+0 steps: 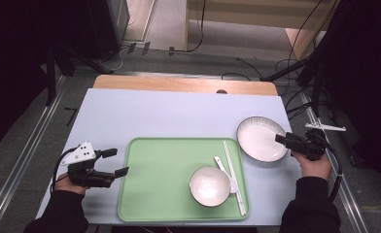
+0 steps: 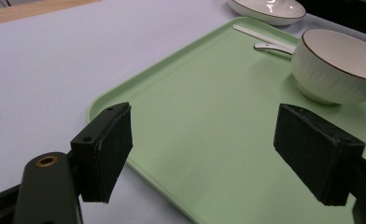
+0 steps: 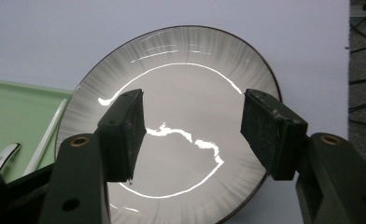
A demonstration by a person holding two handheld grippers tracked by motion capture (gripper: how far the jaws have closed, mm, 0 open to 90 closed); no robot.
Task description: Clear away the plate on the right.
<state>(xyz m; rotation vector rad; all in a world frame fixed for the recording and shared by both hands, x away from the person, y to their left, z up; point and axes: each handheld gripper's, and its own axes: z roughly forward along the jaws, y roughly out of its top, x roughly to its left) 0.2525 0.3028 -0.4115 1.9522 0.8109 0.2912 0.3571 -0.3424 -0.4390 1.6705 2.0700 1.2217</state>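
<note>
Right gripper point(image 1: 285, 140) hovering over the white plate point(image 1: 261, 139) on the bench point(image 1: 169, 114), fingers point(image 3: 123, 135) spread and empty — plate rim just right of the green tray point(image 1: 154, 179). Left gripper point(image 1: 115, 162) also wide open, at the tray's left edge; bowl point(image 1: 209, 186), spoon point(image 1: 223, 167) and chopsticks point(image 1: 233, 174) farther right. No readable writing anywhere.

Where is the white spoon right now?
In the high view the white spoon lies on the green tray, at its right side, between the bowl and the chopsticks.
</note>
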